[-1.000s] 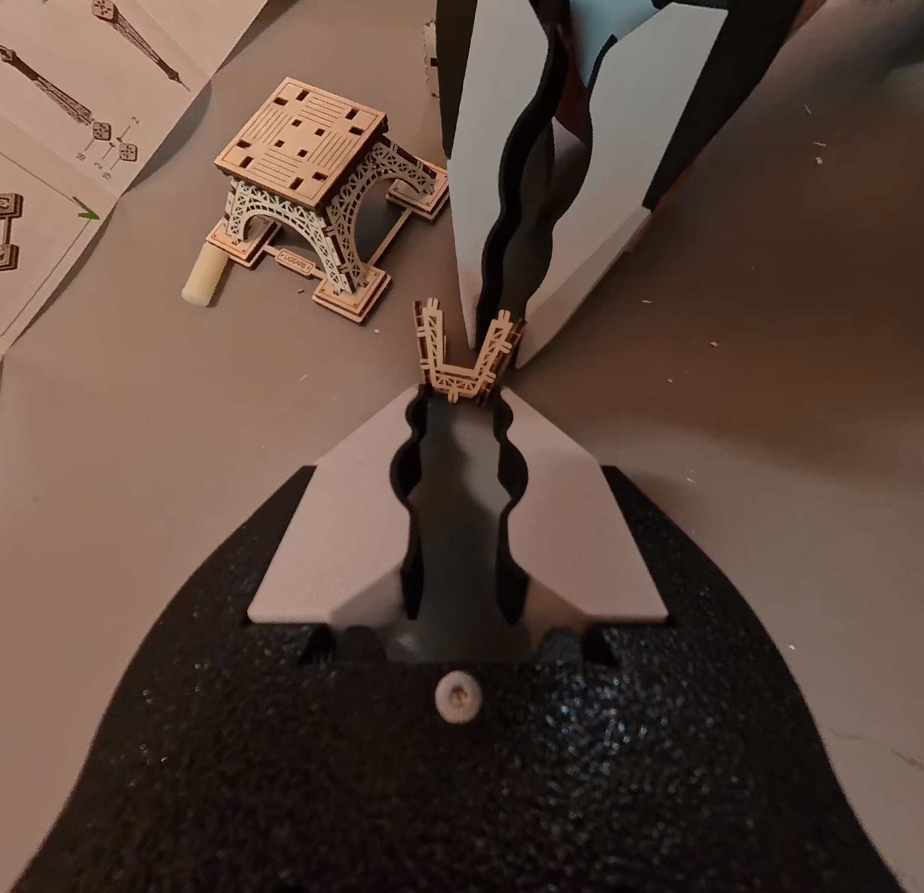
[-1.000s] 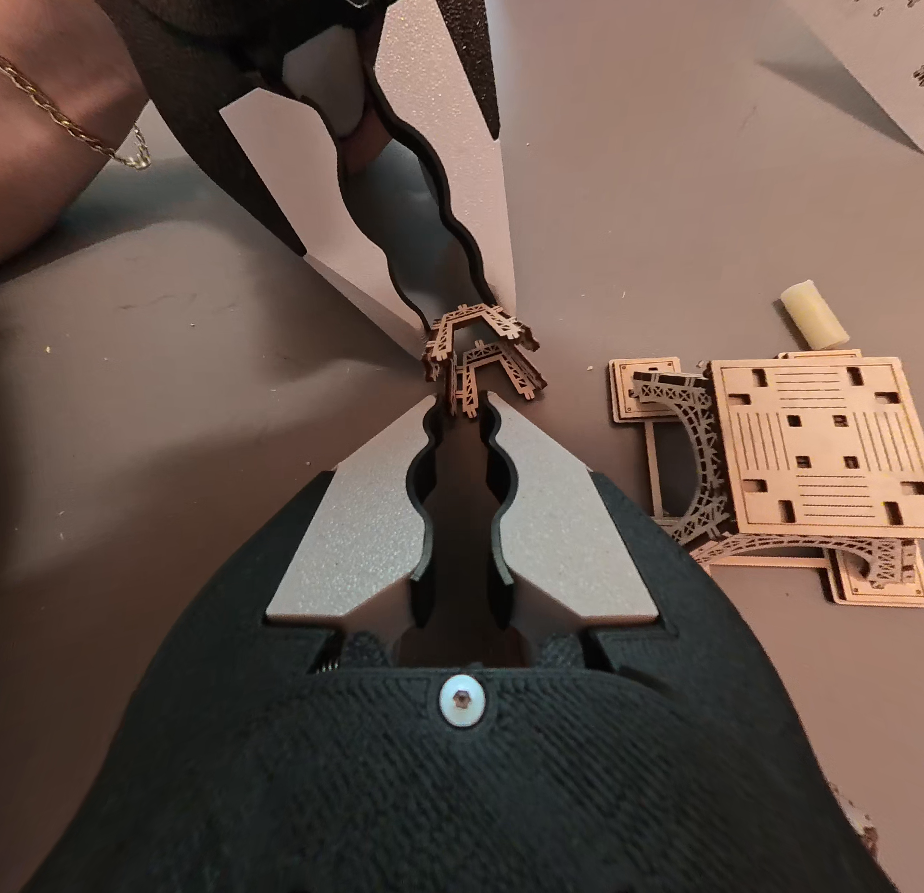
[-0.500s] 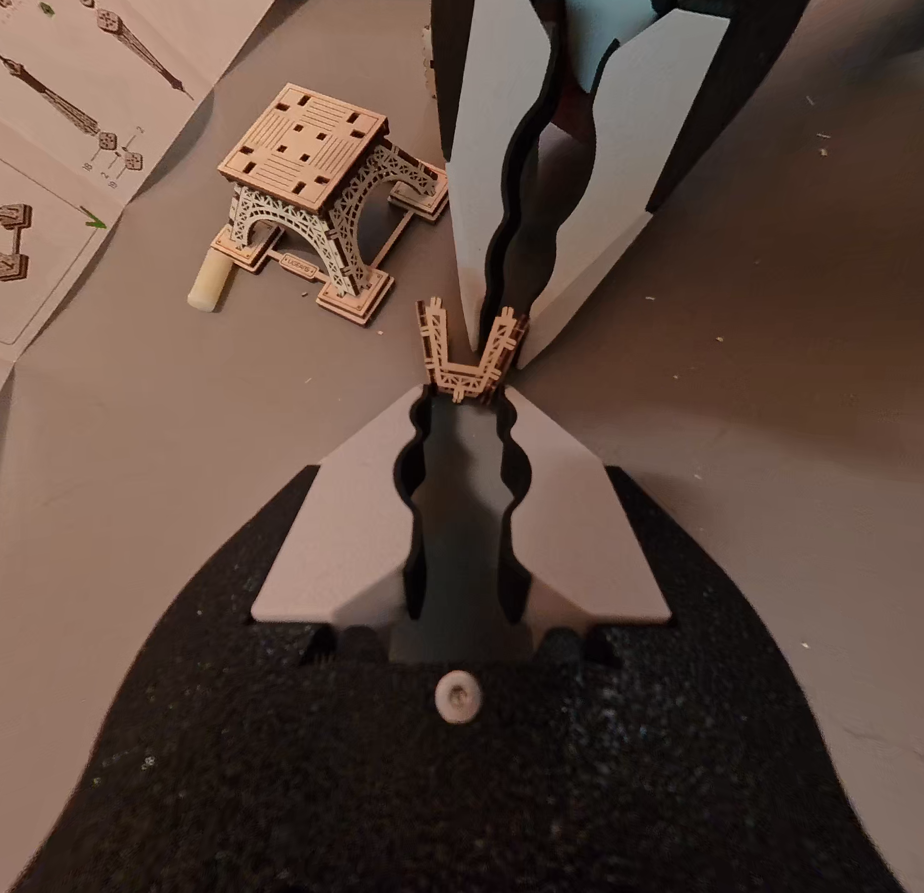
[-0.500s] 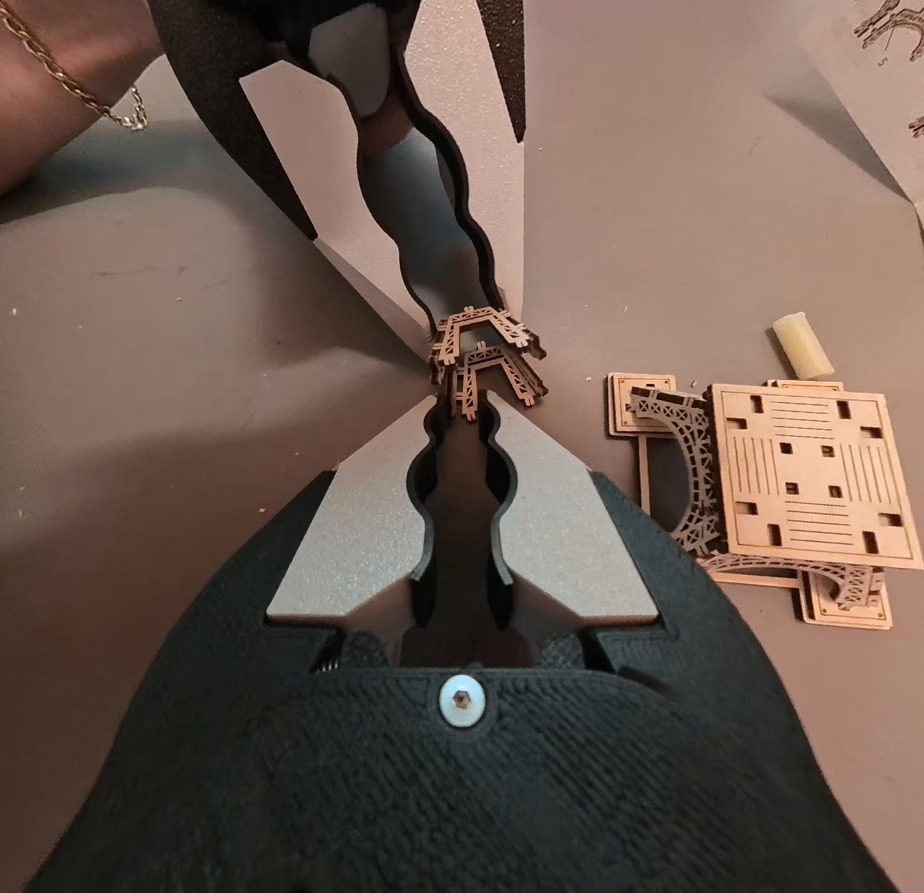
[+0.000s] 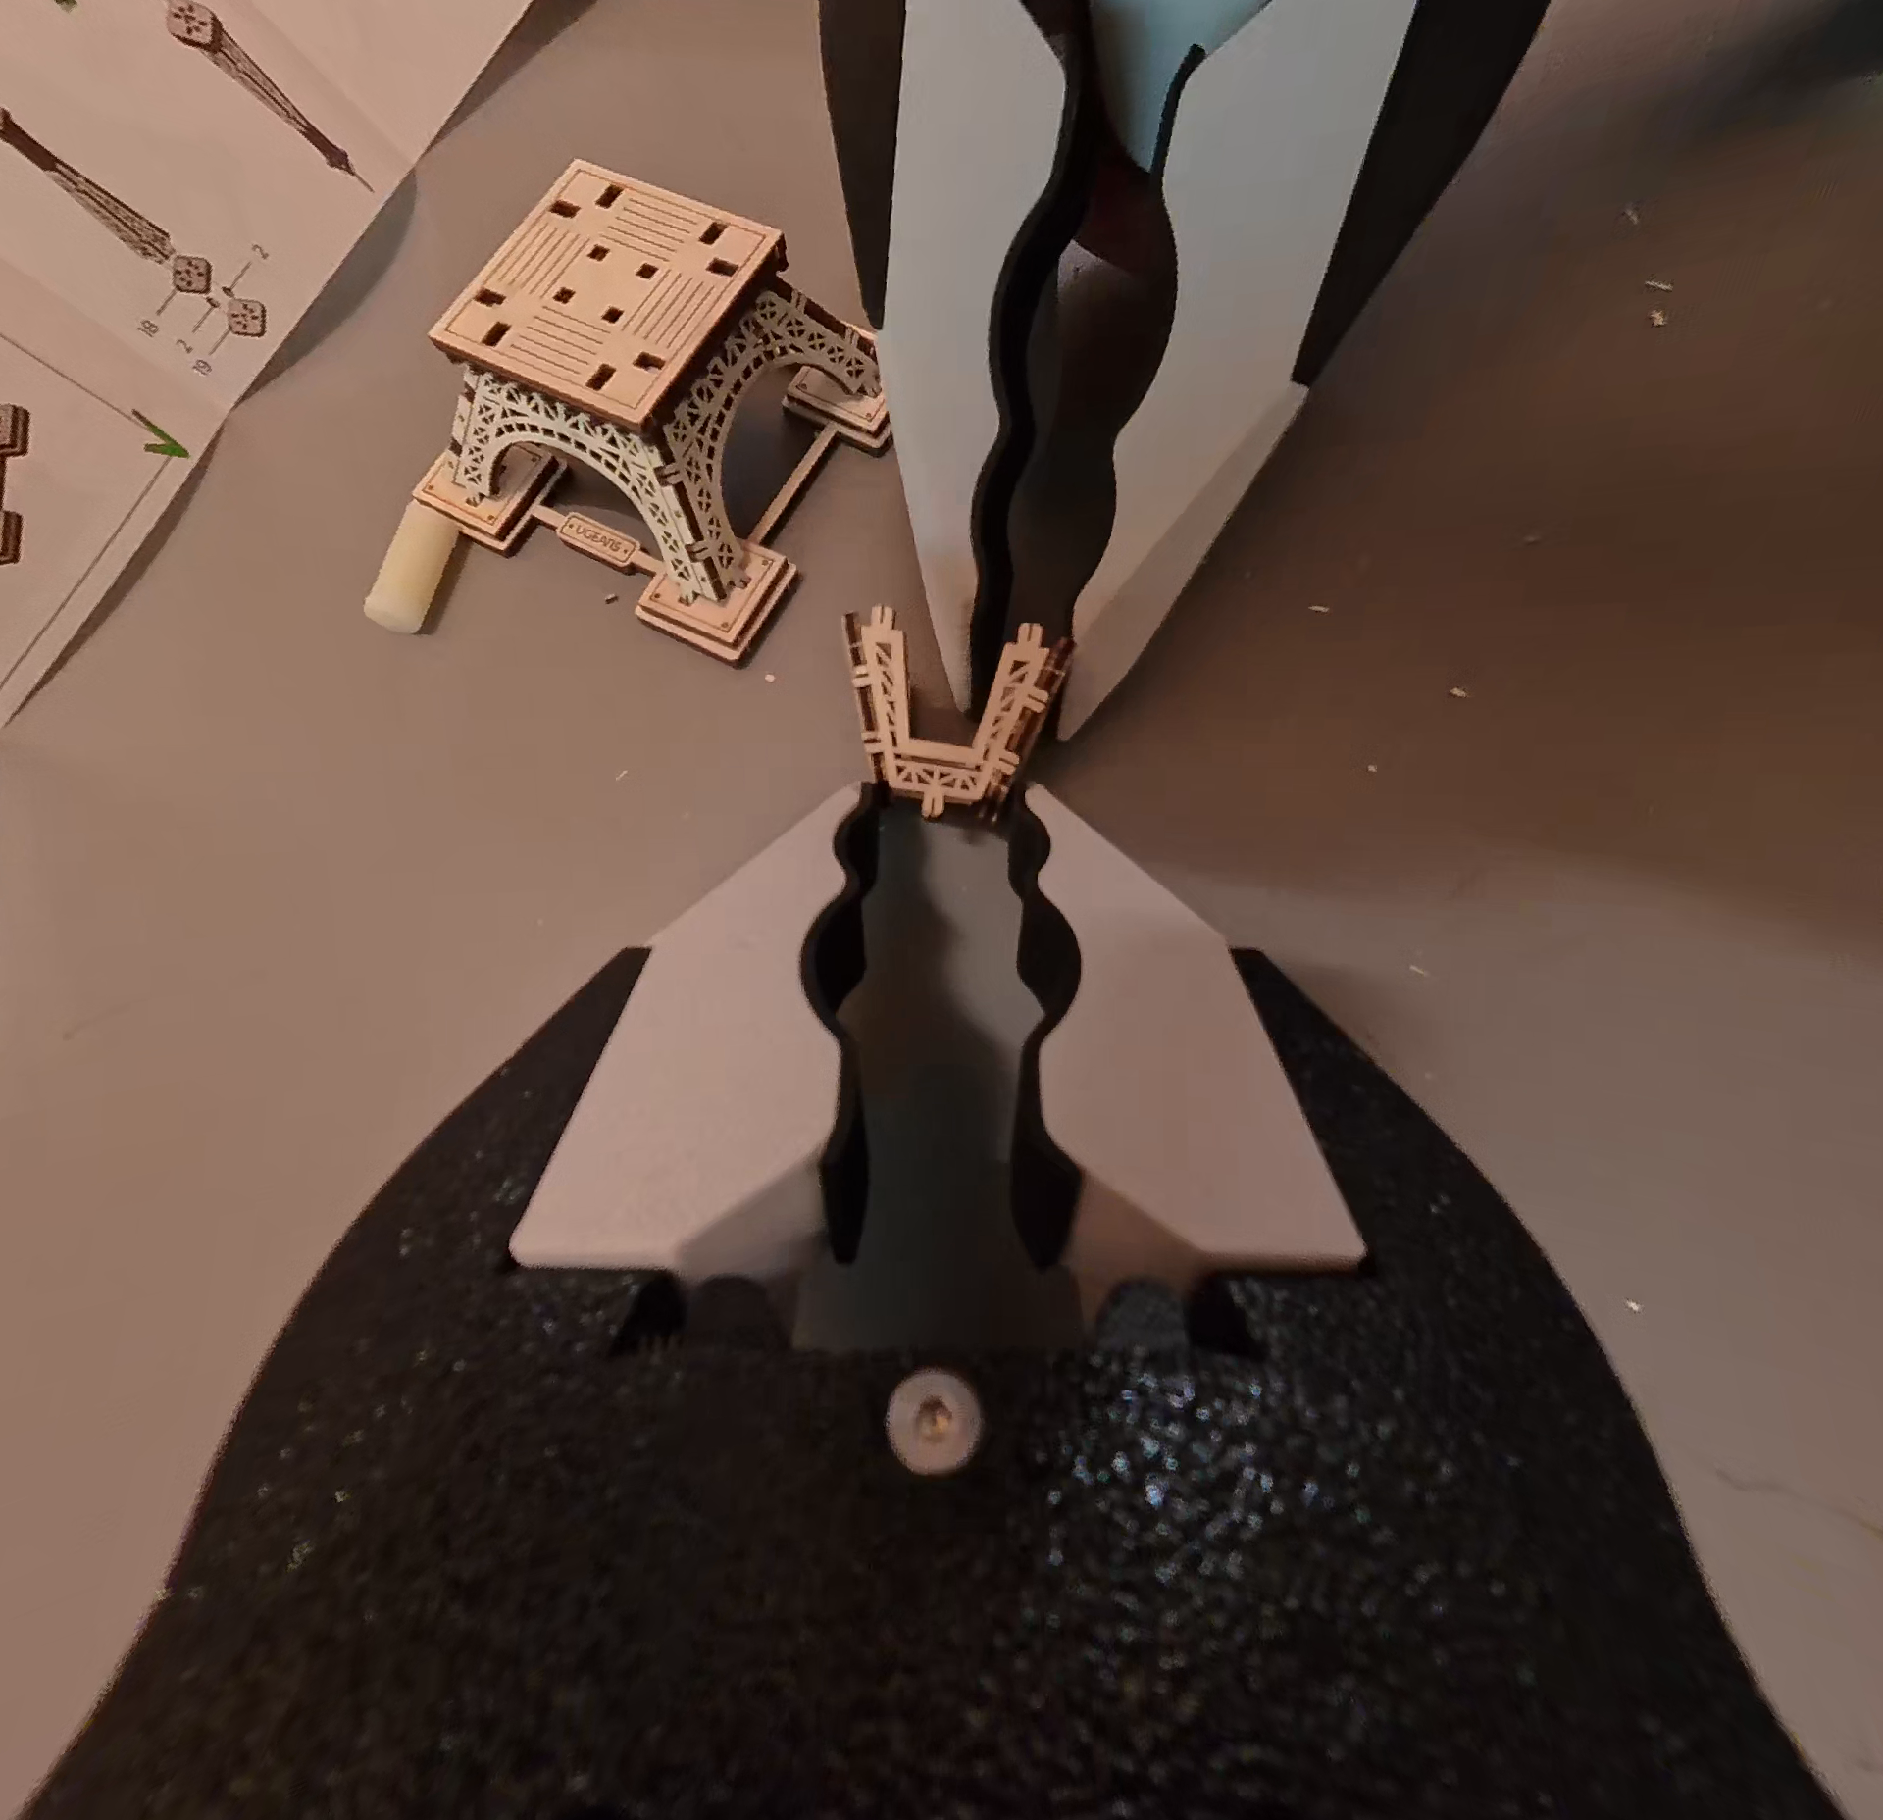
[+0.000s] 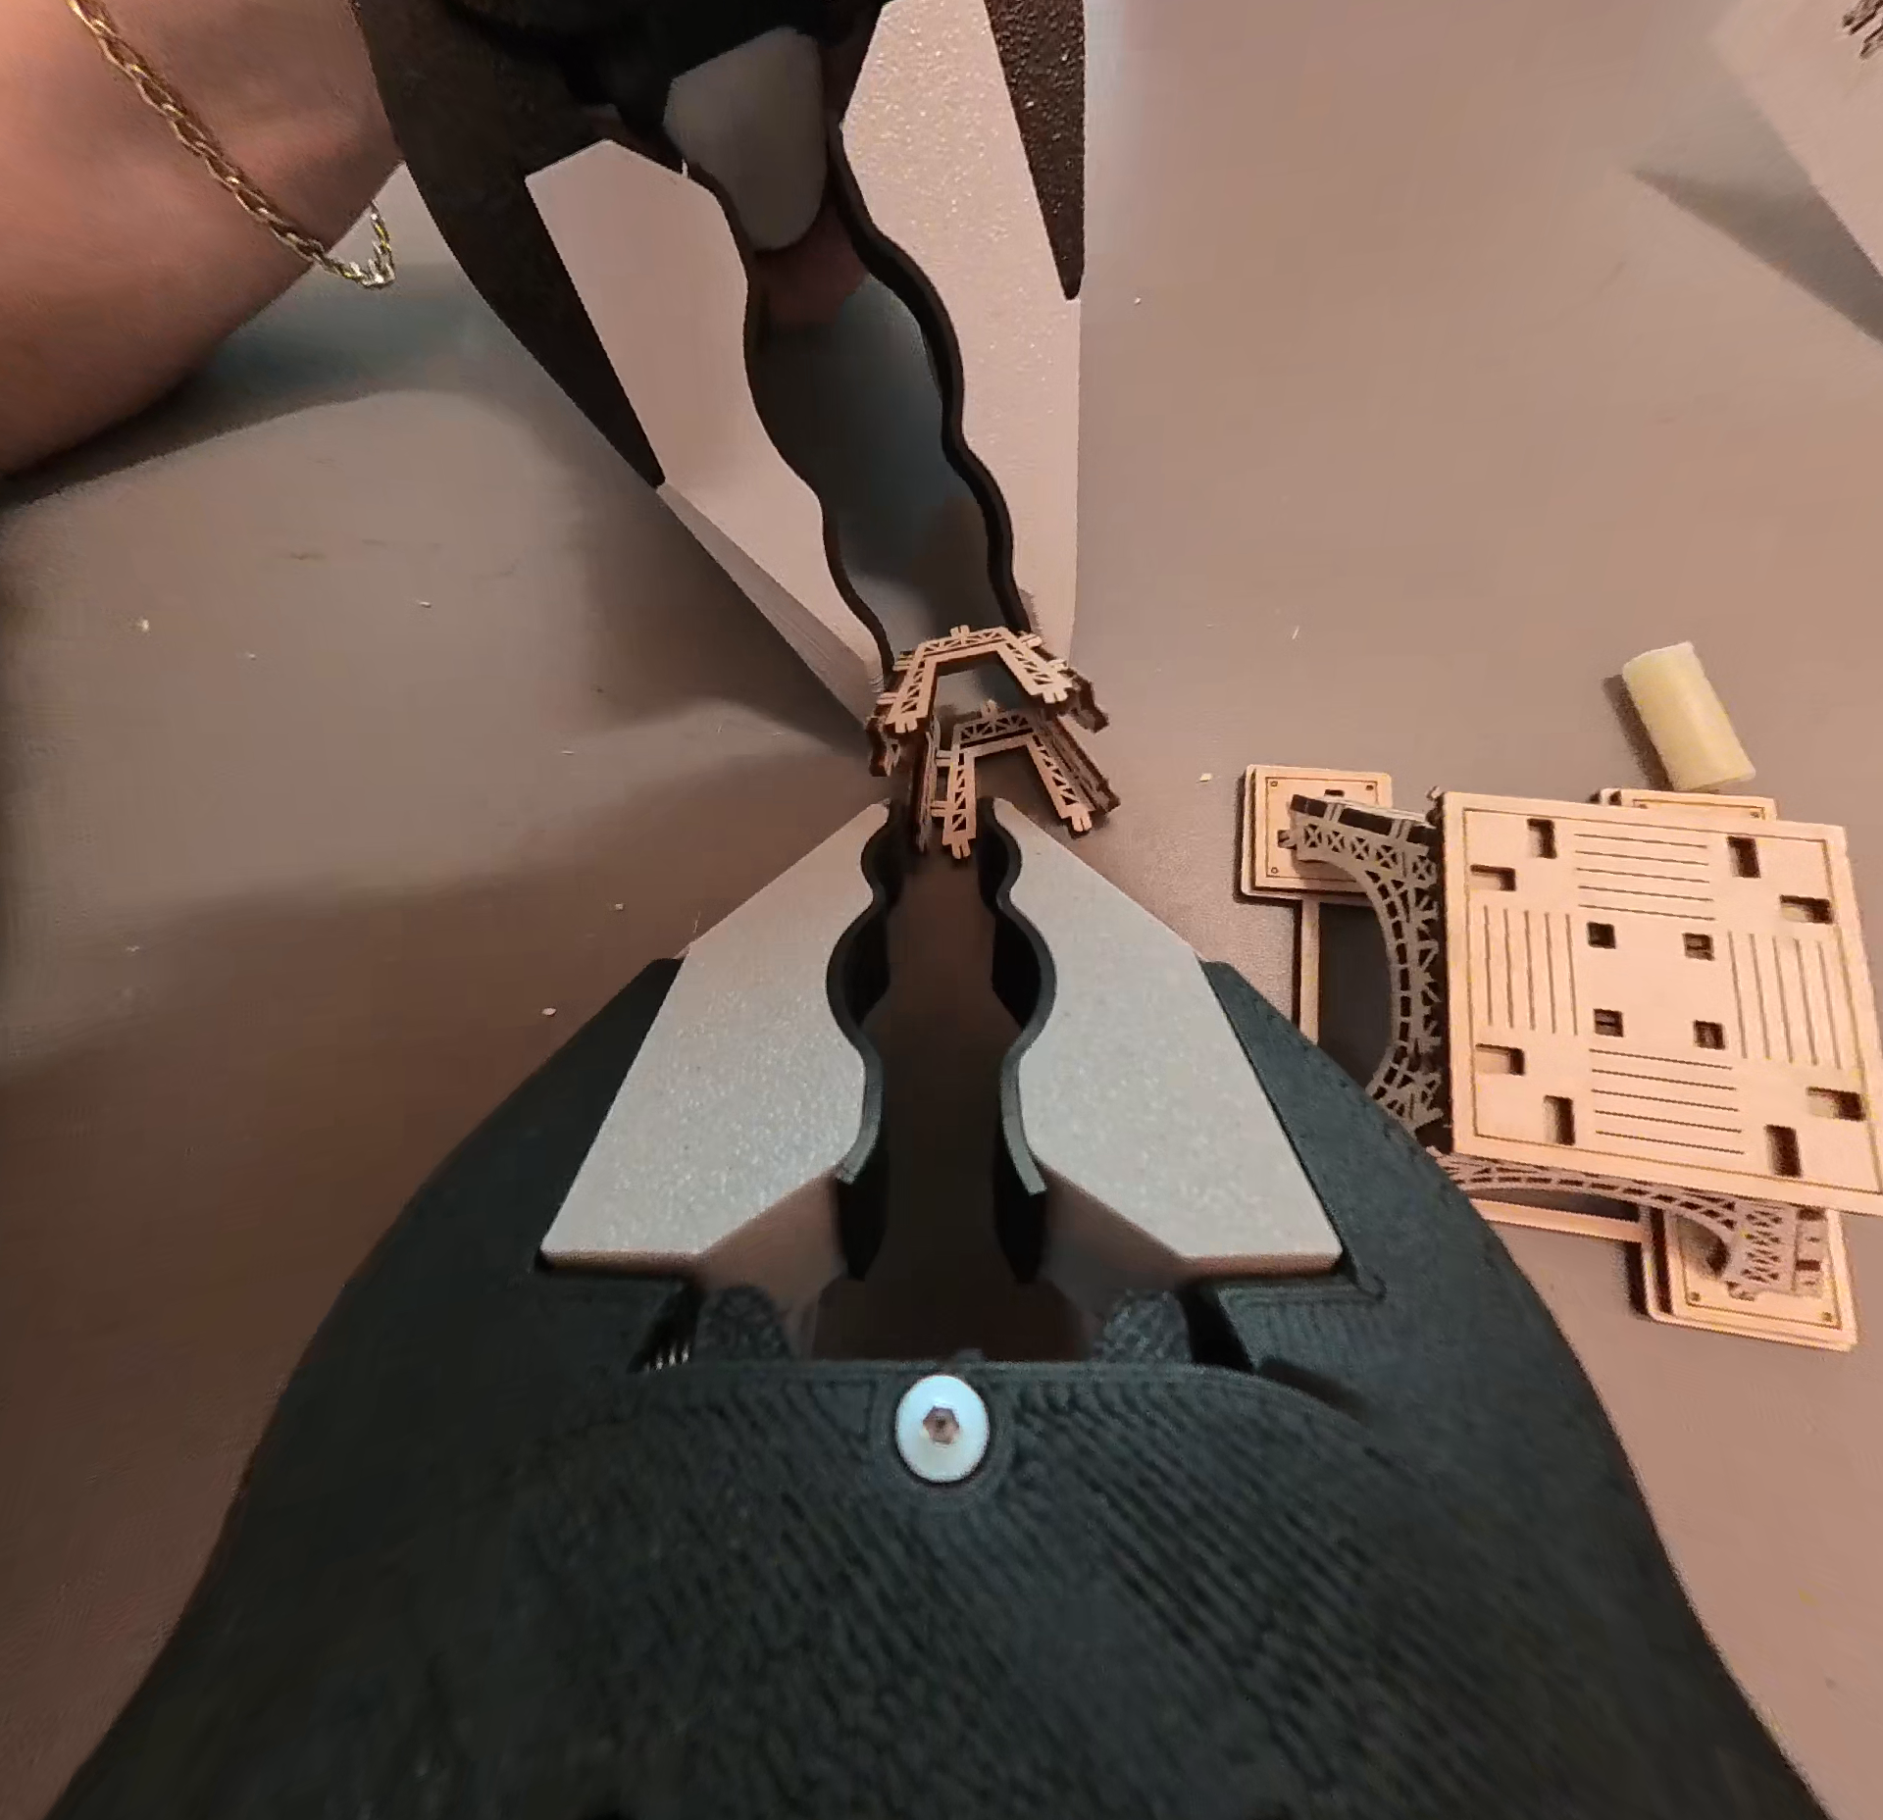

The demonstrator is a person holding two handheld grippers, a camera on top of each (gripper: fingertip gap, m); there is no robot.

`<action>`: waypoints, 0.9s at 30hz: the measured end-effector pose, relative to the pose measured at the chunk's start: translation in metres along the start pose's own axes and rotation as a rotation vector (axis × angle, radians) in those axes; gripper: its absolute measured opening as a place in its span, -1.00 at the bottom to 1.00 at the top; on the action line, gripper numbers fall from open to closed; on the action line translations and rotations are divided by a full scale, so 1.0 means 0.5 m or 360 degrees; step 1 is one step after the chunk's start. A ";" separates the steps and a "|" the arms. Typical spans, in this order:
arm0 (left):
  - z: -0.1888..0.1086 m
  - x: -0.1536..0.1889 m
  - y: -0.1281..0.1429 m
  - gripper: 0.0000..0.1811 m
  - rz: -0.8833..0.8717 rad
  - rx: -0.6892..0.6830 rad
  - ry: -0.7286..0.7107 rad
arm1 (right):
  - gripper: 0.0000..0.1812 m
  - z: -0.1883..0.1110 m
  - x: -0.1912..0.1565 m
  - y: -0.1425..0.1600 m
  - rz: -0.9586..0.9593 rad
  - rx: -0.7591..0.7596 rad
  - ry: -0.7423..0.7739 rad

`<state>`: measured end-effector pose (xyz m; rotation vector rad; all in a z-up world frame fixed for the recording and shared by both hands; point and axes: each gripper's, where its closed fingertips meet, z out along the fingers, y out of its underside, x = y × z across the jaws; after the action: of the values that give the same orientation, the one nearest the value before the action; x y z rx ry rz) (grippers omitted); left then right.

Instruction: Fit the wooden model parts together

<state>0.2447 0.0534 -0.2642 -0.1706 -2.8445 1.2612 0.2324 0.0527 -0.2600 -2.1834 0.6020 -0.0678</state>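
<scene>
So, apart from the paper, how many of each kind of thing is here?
Small wooden lattice arches: 2
Assembled wooden tower base: 1
Cream cylinder: 1
Handheld grippers, left gripper and right gripper: 2
Total: 6

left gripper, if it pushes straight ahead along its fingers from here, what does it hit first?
Most likely the right gripper, whose fingertips face it just beyond the wooden lattice part the left gripper is pinching. Depth is unclear, but the two look almost tip to tip.
</scene>
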 end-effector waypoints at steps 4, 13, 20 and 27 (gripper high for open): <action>0.000 0.002 0.000 -0.74 0.0005 0.0000 0.0010 | -0.87 -0.005 -0.001 0.005 -0.0063 -0.0008 -0.0002; 0.001 0.003 0.000 -0.74 -0.0006 -0.0001 0.0032 | -0.87 -0.005 -0.002 0.007 -0.0169 -0.0018 0.0009; 0.001 0.000 -0.001 -0.74 -0.0013 -0.0003 0.0048 | -0.87 -0.004 -0.001 0.009 -0.0297 -0.0033 0.0019; 0.002 0.000 -0.002 -0.74 -0.0004 -0.0001 0.0047 | -0.87 -0.004 0.000 0.009 -0.0281 -0.0033 0.0008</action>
<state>0.2443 0.0522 -0.2642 -0.1838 -2.8196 1.2467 0.2300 0.0491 -0.2622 -2.2527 0.4131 -0.1609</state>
